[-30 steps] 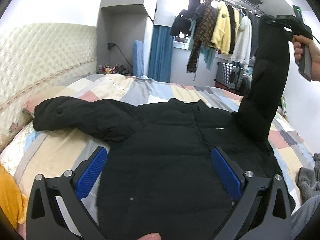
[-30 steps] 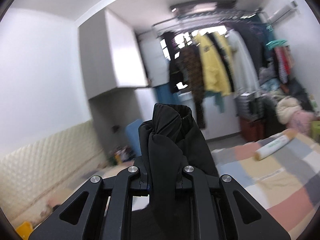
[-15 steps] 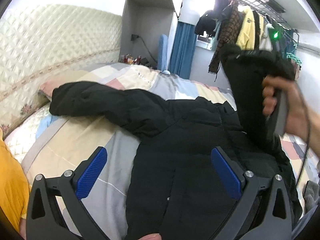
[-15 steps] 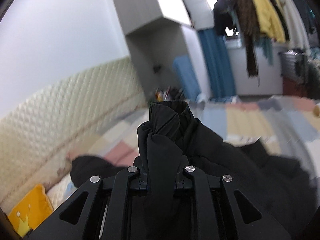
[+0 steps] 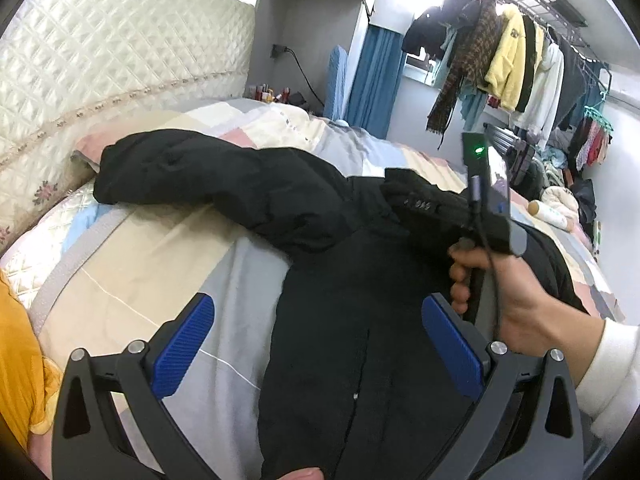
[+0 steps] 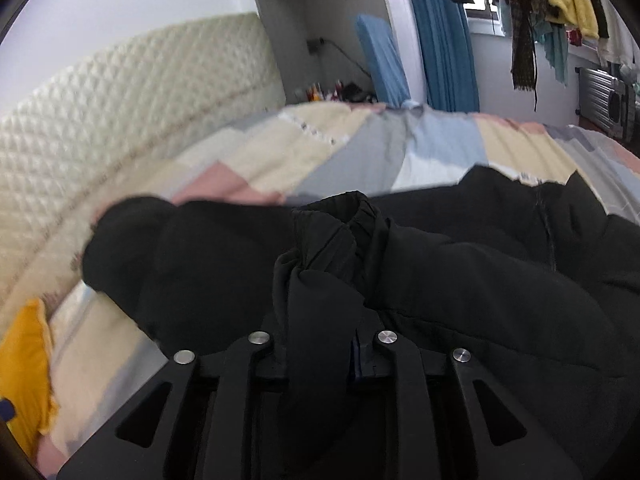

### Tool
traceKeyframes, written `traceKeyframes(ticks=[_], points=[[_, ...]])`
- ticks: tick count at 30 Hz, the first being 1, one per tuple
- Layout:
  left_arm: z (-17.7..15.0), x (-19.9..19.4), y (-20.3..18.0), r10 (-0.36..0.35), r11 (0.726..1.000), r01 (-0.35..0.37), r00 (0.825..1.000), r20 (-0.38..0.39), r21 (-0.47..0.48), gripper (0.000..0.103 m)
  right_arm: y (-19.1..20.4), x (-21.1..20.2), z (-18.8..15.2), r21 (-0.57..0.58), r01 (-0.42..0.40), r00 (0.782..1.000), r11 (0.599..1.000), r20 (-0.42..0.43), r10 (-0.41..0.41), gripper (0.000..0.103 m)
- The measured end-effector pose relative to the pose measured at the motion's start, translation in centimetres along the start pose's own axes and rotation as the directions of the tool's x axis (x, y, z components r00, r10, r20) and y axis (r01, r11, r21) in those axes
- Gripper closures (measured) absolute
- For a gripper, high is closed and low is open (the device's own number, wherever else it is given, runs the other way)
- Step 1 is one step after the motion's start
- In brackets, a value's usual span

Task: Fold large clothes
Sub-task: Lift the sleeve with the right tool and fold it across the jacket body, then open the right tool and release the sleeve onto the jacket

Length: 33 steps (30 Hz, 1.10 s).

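R gripper (image 6: 322, 354) jaws opening, sleeve cuff (image 6: 340, 240) between them, atop jacket (image 5: 360, 320); other sleeve (image 5: 208, 176) extends left, nearer spread L gripper (image 5: 316, 344).

The black jacket (image 5: 360, 320) is running off the left wrist view's edge at six o'clock, so its hem is staying unseen. In the right wrist view the bunched sleeve cuff (image 6: 332, 264) is hiding the pads of the right gripper (image 6: 320, 356) while its jaws are opening. At nine o'clock there, the headboard (image 6: 120, 112) and yellow pillow (image 6: 24, 360) are smearing with blur.
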<state>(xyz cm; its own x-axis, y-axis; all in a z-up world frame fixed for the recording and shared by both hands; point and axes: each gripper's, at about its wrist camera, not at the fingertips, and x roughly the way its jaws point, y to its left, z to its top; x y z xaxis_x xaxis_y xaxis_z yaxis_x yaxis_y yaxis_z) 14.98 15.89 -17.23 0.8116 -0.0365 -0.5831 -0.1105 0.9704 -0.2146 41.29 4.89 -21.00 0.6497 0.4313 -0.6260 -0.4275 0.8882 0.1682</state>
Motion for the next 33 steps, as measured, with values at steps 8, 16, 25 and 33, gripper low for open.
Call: traceKeyframes(ticks=[8,16,25,33], points=[[0.0,-0.1,-0.4,-0.011,1.000,0.011,1.000,0.004,-0.002,0.000,0.9,-2.9,1.7,0.008,-0.090,0.996,0.996,0.022,0.090,0.040],[0.1,-1.3,-2.5,-0.006,0.998,0.005,1.000,0.017,0.059,0.000,-0.6,-11.1,5.5,-0.024,-0.048,0.988,0.999,0.145,0.051,0.039],[0.4,-3.2,-5.7,-0.047,0.994,0.043,0.998,0.037,0.102,0.000,-4.1,-20.1,7.5,-0.004,0.034,0.965,0.999,0.259,-0.032,0.036],[0.4,-3.6,-9.0,-0.089,0.992,0.085,0.995,0.036,0.097,0.000,-9.0,-26.5,4.9,0.043,0.124,0.937,0.991,0.324,-0.132,0.032]])
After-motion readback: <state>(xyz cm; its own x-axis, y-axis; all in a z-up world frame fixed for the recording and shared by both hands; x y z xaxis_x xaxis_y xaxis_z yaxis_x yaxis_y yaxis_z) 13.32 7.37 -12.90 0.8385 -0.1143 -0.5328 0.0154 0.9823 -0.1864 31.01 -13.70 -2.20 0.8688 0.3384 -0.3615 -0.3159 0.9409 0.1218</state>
